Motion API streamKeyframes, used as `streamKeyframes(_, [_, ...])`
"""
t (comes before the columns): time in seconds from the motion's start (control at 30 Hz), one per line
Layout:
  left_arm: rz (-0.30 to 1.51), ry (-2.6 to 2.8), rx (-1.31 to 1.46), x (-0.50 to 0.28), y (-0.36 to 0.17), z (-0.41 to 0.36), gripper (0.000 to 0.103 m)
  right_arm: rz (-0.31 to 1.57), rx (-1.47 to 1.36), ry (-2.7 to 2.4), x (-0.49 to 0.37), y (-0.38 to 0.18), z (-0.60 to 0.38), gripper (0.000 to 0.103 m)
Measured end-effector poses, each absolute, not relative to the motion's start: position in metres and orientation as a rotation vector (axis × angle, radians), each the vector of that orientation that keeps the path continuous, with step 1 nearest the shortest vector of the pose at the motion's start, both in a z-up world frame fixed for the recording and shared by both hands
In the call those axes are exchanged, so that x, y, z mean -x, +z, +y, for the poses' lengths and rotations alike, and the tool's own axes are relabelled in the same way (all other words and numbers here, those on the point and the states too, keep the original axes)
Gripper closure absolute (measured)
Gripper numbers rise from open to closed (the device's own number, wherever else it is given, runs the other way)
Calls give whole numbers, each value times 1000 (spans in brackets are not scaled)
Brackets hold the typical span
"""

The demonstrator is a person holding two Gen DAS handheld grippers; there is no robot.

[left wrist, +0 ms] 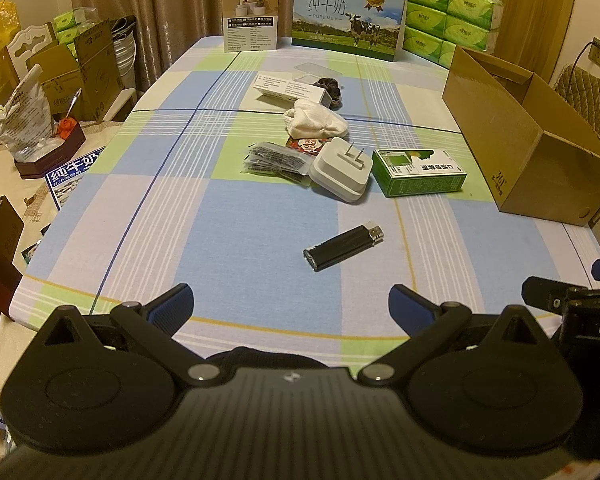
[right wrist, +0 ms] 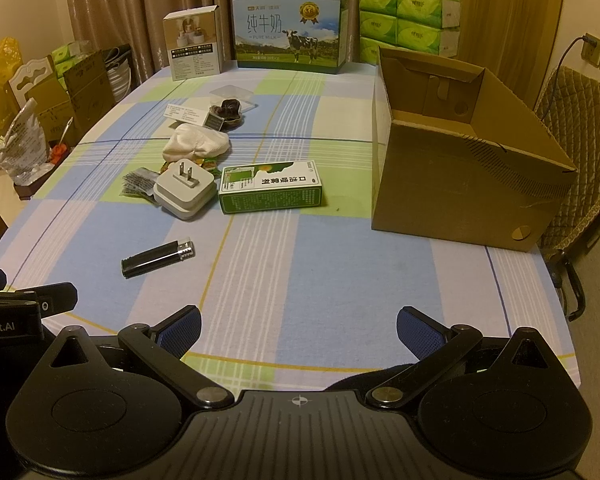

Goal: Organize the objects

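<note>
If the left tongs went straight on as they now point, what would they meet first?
Most likely the black lighter, lying alone on the checked tablecloth ahead of the open left tongs, slightly right of their centre line. Depth is hard to judge; they might touch bare cloth first.

Black left tool [left wrist: 291, 303], blue ribbed pads [left wrist: 177, 307], silver pivot screws

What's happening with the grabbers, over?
Left gripper open, empty. Right gripper open, empty. Lighter nearest, untouched. Cardboard box open, path clear.
</note>
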State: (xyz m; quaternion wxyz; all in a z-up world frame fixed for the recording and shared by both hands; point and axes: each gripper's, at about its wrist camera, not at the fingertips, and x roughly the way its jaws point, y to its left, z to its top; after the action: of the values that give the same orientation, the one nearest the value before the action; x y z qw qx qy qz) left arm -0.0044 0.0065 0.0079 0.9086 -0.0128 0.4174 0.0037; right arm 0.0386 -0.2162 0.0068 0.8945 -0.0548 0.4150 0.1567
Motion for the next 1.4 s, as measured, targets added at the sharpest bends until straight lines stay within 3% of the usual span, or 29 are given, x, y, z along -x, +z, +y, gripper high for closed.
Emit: streamKeyframes(1.4, [867,17,27,3,6,5,1,860,123,323,-39,6,-214,2])
